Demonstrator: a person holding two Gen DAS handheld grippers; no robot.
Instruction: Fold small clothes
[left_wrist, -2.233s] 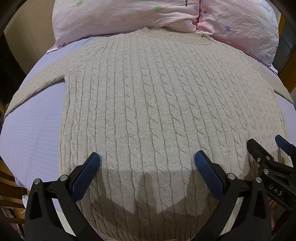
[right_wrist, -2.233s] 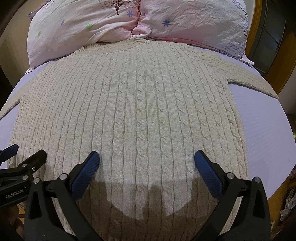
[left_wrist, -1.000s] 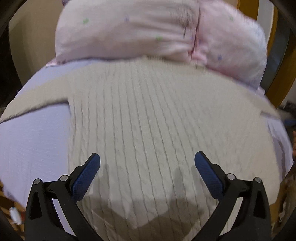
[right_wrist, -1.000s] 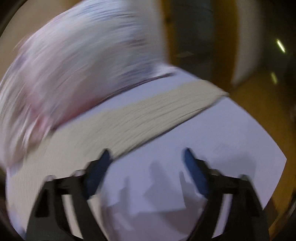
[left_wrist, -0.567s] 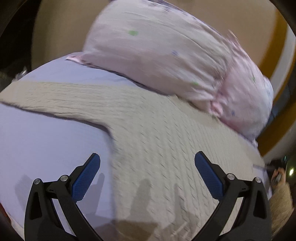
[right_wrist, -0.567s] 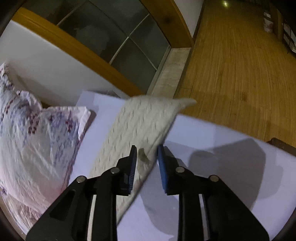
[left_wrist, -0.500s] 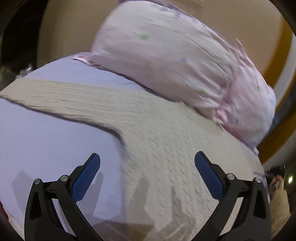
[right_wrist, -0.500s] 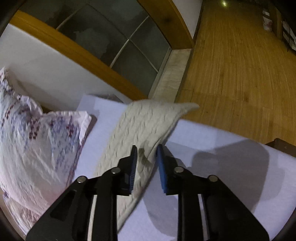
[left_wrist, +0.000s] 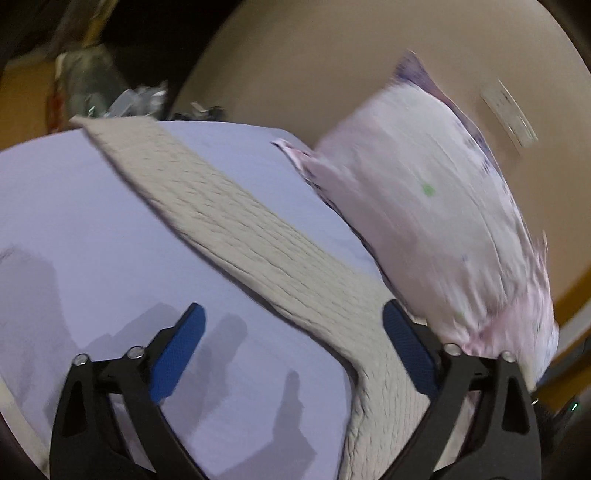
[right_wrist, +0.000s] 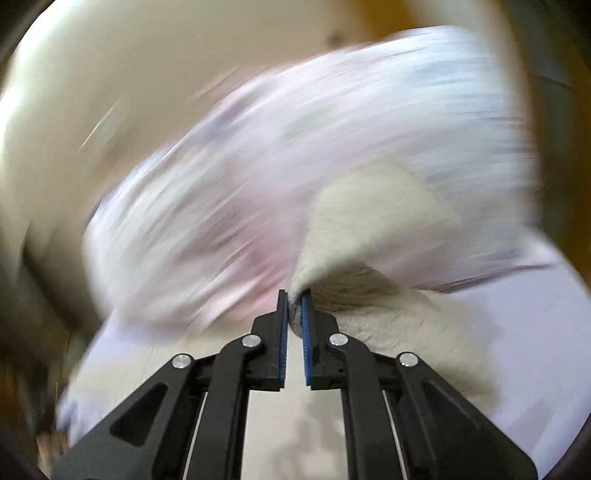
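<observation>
The right gripper now has its jaws closed narrow on the cuff end of the right sleeve of the beige cable-knit sweater, and the sleeve rises from the pale lilac bed sheet in front of the pink floral pillows. This view is strongly blurred. Half a second ago the same sleeve lay flat between the closing fingers, so I judge that the sleeve fold is beginning. The left gripper has its fingers wide apart and holds nothing. It has turned from the sweater body toward the left sleeve, which lies flat and reaches to the far left edge.
</observation>
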